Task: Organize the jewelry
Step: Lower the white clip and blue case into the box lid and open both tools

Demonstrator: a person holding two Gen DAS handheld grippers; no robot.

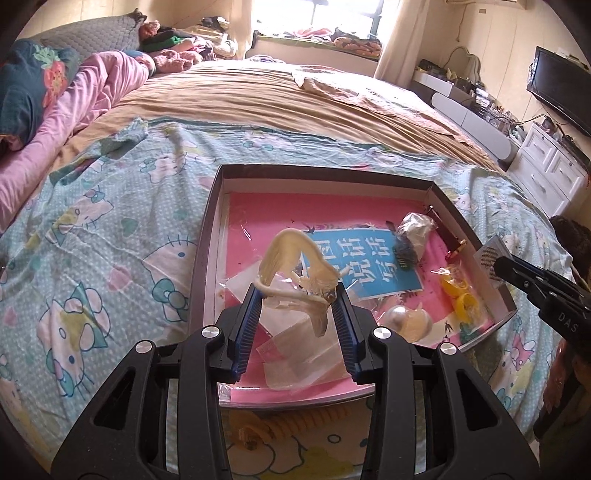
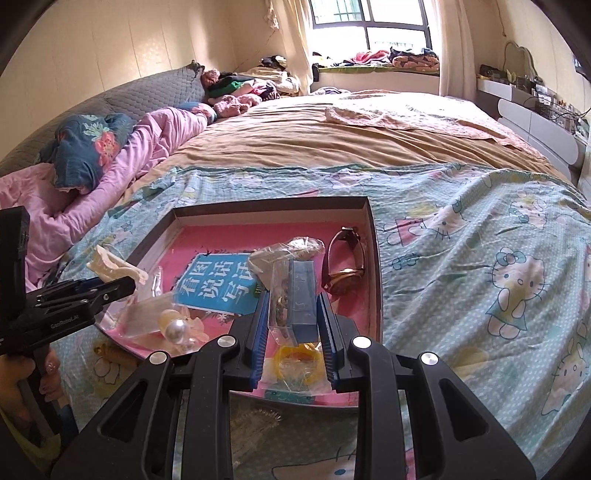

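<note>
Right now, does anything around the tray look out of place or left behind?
Yes: a yellowish hair clip lies on the bedsheet just outside the tray's near-left corner, while the watch, pearl piece and yellow rings sit inside. Nothing looks spilled or broken.

place: home bedroom | evidence: bed [image 2: 332,147], pillows [image 1: 33,81], window [image 2: 369,22], TV [image 1: 561,85], white drawers [image 1: 550,166]

A wide bed [image 2: 332,140] fills the room, under a tan sheet and cartoon-cat cover [image 2: 461,236]. Daylight floods through the window [image 2: 369,22]. White drawers [image 1: 550,170] and a television [image 1: 561,85] line the cream wall [image 2: 110,48].
</note>
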